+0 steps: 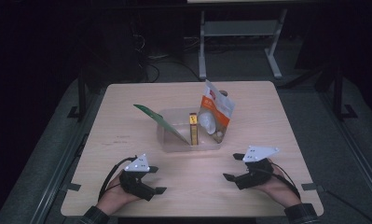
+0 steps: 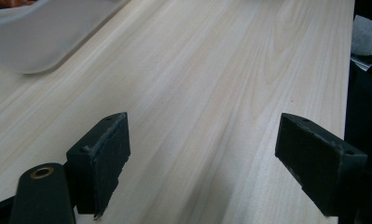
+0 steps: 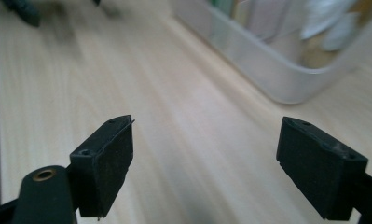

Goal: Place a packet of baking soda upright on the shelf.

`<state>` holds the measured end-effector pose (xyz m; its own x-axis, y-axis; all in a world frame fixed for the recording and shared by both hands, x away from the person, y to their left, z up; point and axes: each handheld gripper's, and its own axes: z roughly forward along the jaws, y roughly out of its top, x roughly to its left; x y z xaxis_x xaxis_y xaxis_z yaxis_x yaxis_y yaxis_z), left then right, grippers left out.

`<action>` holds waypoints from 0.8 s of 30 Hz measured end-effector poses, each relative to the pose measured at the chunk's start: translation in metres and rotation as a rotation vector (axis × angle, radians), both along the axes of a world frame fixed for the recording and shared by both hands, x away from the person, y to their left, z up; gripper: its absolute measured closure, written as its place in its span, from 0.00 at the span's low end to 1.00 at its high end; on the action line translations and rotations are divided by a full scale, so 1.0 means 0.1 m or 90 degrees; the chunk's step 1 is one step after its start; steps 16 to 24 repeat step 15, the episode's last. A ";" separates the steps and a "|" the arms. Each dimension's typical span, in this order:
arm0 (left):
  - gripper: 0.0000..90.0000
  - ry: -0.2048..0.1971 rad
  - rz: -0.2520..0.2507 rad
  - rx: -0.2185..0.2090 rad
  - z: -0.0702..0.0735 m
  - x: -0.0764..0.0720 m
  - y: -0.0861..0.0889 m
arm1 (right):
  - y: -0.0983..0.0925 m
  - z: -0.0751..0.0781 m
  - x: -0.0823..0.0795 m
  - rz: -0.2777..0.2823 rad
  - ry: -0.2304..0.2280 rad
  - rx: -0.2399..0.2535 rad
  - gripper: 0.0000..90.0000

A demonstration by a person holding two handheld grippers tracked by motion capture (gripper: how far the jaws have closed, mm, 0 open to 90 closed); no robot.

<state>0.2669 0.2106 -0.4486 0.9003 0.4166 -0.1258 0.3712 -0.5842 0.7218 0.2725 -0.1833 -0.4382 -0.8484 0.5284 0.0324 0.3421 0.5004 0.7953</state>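
Your left gripper [image 1: 151, 179] and right gripper [image 1: 237, 167] rest at lower frame, jaws spread, empty. The bin [image 1: 169, 142] sits center frame, beyond and between them, long axis left-right. Right looks slightly nearer; packets stand inside.

Dim room: pale wood tabletop [image 1: 127, 140] on grey floor [image 1: 351, 140]; a white-legged table frame [image 1: 239, 32] at twelve o'clock.
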 end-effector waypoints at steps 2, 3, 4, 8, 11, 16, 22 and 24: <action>0.19 0.001 -0.004 0.002 -0.01 0.00 -0.02 | 0.07 -0.02 -0.03 0.022 0.004 -0.016 0.20; 0.19 0.002 -0.007 0.005 -0.01 -0.01 -0.03 | 0.10 -0.04 -0.04 0.034 0.003 -0.021 0.20; 0.19 0.002 -0.007 0.004 -0.01 -0.01 -0.03 | 0.13 -0.05 -0.05 0.043 0.004 -0.027 0.20; 0.19 0.003 -0.009 0.007 -0.02 -0.01 -0.04 | 0.20 -0.09 -0.08 0.066 0.009 -0.046 0.20; 0.19 0.002 -0.009 0.007 -0.02 -0.01 -0.05 | 0.21 -0.10 -0.08 0.071 0.009 -0.049 0.19; 0.19 0.004 -0.009 0.005 -0.03 -0.01 -0.06 | 0.20 -0.09 -0.08 0.066 0.011 -0.044 0.19; 0.19 0.004 -0.009 0.005 -0.03 -0.01 -0.06 | 0.20 -0.09 -0.08 0.066 0.011 -0.044 0.19; 0.19 0.004 -0.009 0.005 -0.03 -0.01 -0.06 | 0.20 -0.09 -0.08 0.066 0.011 -0.044 0.19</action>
